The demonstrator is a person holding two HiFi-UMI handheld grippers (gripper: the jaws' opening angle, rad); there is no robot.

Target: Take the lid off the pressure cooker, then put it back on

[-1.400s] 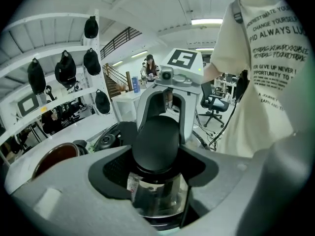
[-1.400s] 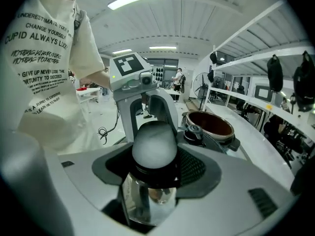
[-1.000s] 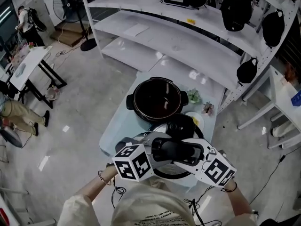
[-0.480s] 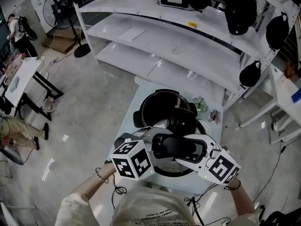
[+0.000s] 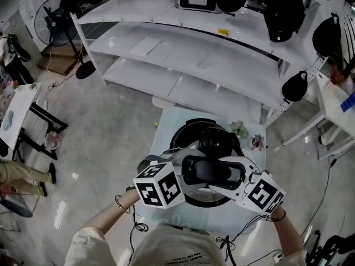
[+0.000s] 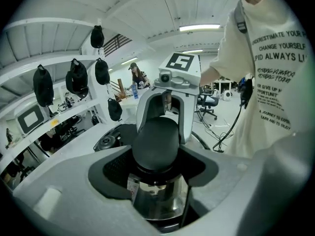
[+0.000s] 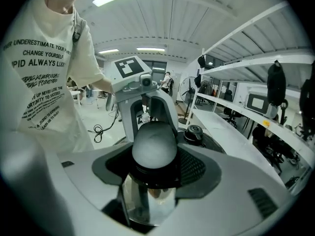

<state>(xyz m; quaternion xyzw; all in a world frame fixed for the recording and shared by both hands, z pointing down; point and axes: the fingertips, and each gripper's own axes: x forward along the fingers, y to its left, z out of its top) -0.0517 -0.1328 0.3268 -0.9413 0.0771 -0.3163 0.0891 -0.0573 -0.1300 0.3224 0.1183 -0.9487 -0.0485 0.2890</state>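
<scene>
We hold the lid (image 5: pixel 202 197) by its handle (image 5: pixel 213 172) over the cooker (image 5: pixel 186 129) on the table (image 5: pixel 169 121), the left gripper (image 5: pixel 187 168) clamped at nine o'clock and the right gripper (image 5: pixel 239 176) at three. Only the gripper views show the chrome stem (image 6: pixel 157 191).

Shelving (image 5: pixel 222 54) behind table (image 5: pixel 165 127), pressure cooker (image 5: pixel 183 129) centre, open floor (image 5: pixel 105 126) left

lid (image 5: pixel 215 148) between left tool (image 5: pixel 187 168) and right tool (image 5: pixel 239 175), over cooker (image 5: pixel 187 128) on table (image 5: pixel 166 134), shelves (image 5: pixel 183 54) behind.
</scene>
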